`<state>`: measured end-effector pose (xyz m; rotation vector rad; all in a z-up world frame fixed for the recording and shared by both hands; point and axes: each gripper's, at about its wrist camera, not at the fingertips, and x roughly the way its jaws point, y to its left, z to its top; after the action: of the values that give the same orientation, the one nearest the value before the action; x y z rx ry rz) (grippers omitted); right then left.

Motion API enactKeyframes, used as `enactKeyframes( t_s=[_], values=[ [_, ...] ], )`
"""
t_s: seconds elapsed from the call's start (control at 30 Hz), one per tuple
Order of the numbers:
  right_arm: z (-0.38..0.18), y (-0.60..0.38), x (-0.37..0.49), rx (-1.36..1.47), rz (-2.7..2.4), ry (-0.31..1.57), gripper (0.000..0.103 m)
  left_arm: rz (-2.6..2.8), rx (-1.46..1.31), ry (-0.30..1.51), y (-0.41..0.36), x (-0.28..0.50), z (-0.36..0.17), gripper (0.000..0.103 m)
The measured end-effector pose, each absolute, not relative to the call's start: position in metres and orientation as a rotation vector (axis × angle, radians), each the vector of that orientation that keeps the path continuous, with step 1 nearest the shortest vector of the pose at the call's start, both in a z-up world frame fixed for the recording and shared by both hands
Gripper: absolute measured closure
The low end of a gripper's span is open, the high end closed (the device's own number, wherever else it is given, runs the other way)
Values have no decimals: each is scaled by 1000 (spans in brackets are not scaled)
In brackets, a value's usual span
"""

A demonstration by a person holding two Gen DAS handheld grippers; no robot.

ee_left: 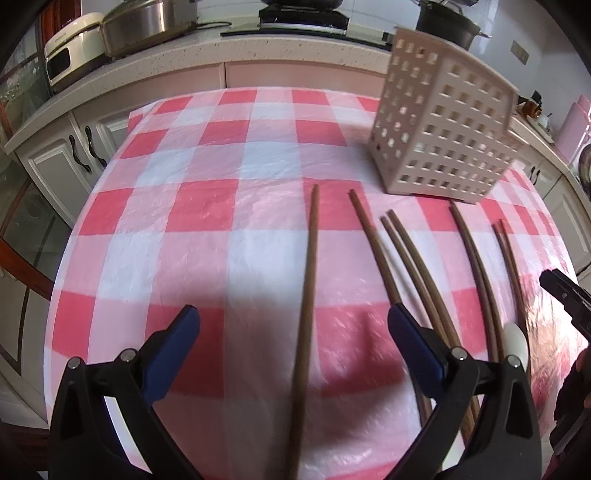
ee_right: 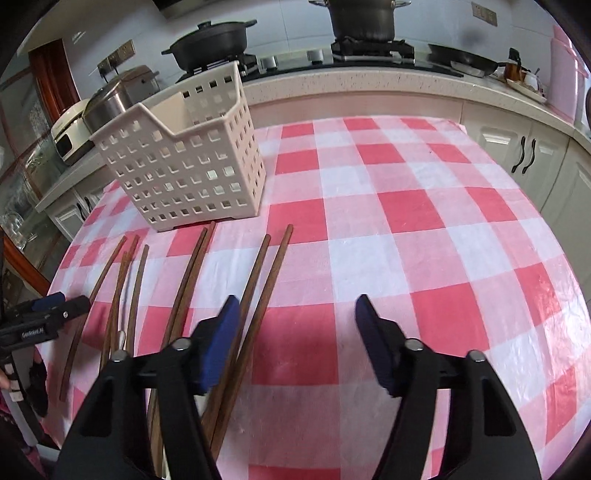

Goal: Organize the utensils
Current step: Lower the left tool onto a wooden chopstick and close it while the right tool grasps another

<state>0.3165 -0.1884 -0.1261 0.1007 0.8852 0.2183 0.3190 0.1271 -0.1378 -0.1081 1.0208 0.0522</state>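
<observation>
Several brown wooden chopsticks lie on the red-and-white checked tablecloth (ee_left: 221,206). In the left wrist view one chopstick (ee_left: 308,295) runs between the fingers of my open left gripper (ee_left: 291,328), not gripped. More chopsticks (ee_left: 417,273) lie to its right, by a white spoon (ee_left: 515,341). A beige perforated utensil basket (ee_left: 447,136) stands upright beyond them. In the right wrist view my right gripper (ee_right: 295,325) is open and empty above the cloth; a pair of chopsticks (ee_right: 269,280) lies by its left finger. The basket (ee_right: 184,162) stands at the far left. The left gripper (ee_right: 40,314) shows at the left edge.
The table ends at a counter with white cabinets (ee_left: 74,147). On the counter are a steel pot (ee_left: 147,22), a toaster oven (ee_left: 70,51), and a stove with black pots (ee_right: 210,40). The right gripper's tip (ee_left: 565,295) shows at the right edge in the left wrist view.
</observation>
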Motion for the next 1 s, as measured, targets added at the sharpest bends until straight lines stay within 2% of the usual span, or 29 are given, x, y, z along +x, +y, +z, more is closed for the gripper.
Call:
enactKeyframes(
  t_s=[0.17, 0.4, 0.7, 0.83, 1.0],
  values=[
    [-128, -175, 317, 68, 249, 900, 60, 64, -106, 1051, 135, 341, -145, 13],
    [-135, -164, 330, 28, 198, 922, 73, 63, -129, 1053, 134, 360, -150, 16],
    [-145, -152, 343, -33, 169, 953, 75, 78, -94, 1067, 126, 366, -155, 14],
    [-146, -147, 346, -74, 151, 941, 77, 88, -65, 1088, 125, 370, -161, 4],
    [-146, -149, 354, -95, 159, 943, 82, 89, -59, 1112, 125, 372, -164, 4]
  ],
)
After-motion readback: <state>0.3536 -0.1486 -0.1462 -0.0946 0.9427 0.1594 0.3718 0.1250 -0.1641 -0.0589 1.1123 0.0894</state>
